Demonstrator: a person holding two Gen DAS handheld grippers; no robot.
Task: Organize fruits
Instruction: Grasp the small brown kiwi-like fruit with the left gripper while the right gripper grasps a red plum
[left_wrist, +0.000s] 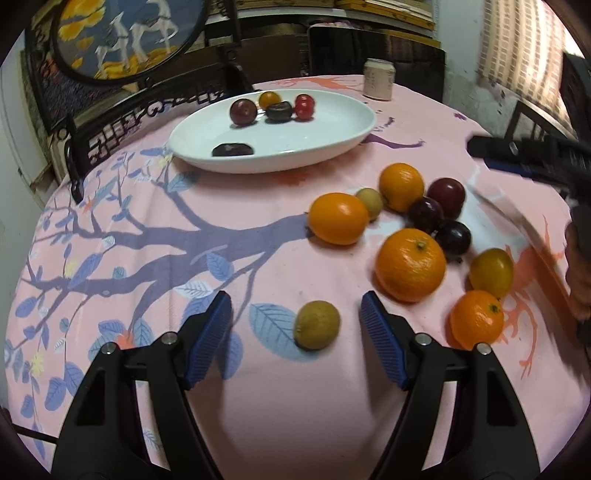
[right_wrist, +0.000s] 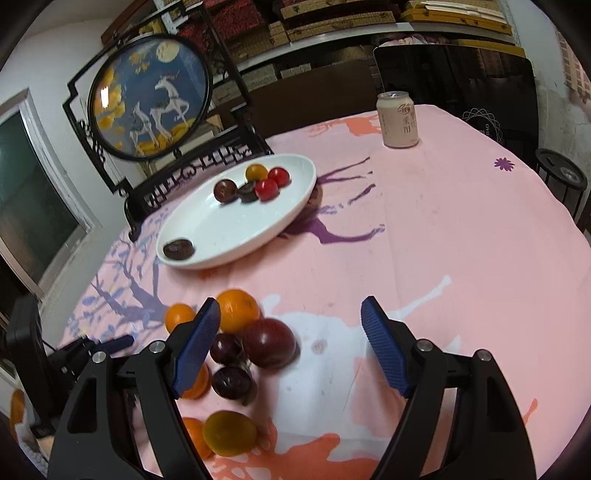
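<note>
My left gripper (left_wrist: 295, 299) is open low over the pink tablecloth. A small brownish-green fruit (left_wrist: 317, 325) lies between its fingers, touching neither pad. To its right sits a cluster of oranges (left_wrist: 410, 264), dark plums (left_wrist: 446, 192) and a yellow fruit (left_wrist: 491, 272). A white oval plate (left_wrist: 332, 122) further back holds several small fruits. My right gripper (right_wrist: 291, 301) is open above the same cluster. A dark red plum (right_wrist: 269, 343) lies on the cloth between its fingers, nearer the left one and not gripped. The plate (right_wrist: 229, 236) is far left in that view.
A pale drink can (right_wrist: 397, 120) stands at the table's far edge. A round deer picture in a black frame (right_wrist: 151, 96) stands behind the plate. A black chair back (right_wrist: 454, 81) is beyond the table. The round table's edge (left_wrist: 48, 206) curves off to the left.
</note>
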